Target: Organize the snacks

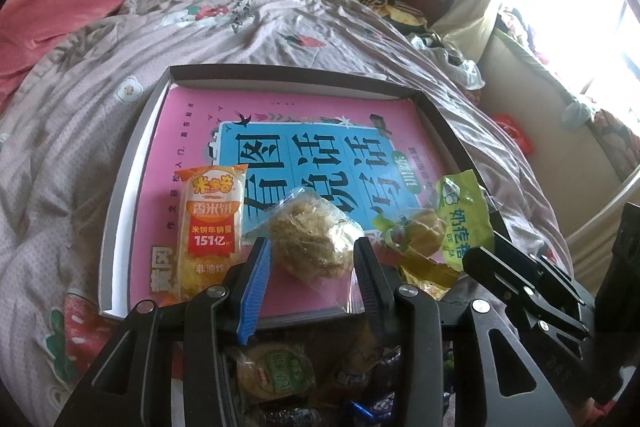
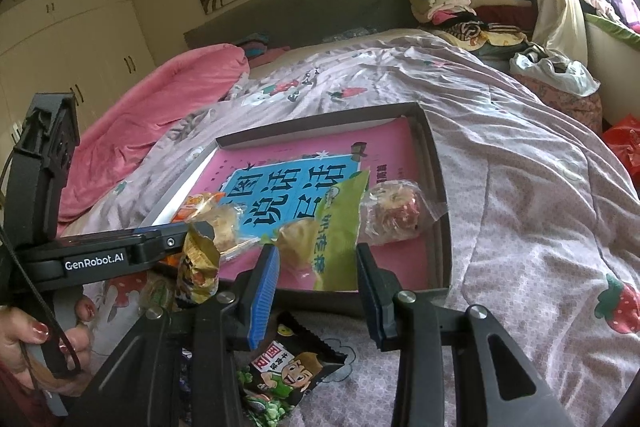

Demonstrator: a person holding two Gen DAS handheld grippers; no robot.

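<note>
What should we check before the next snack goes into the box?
1. Left hand-held gripper open: ok, it is empty, with the clear-wrapped cake between its spread fingers.
2. Right hand-held gripper open: ok, nothing is held.
3. Box lying flat on the bed: ok.
4. Free room inside the box: ok, bare pink cover behind the snacks.
5. Orange rice cracker pack inside the box: ok.
6. Green packet fully inside: cannot tell, its near end seems to reach the rim.
</note>
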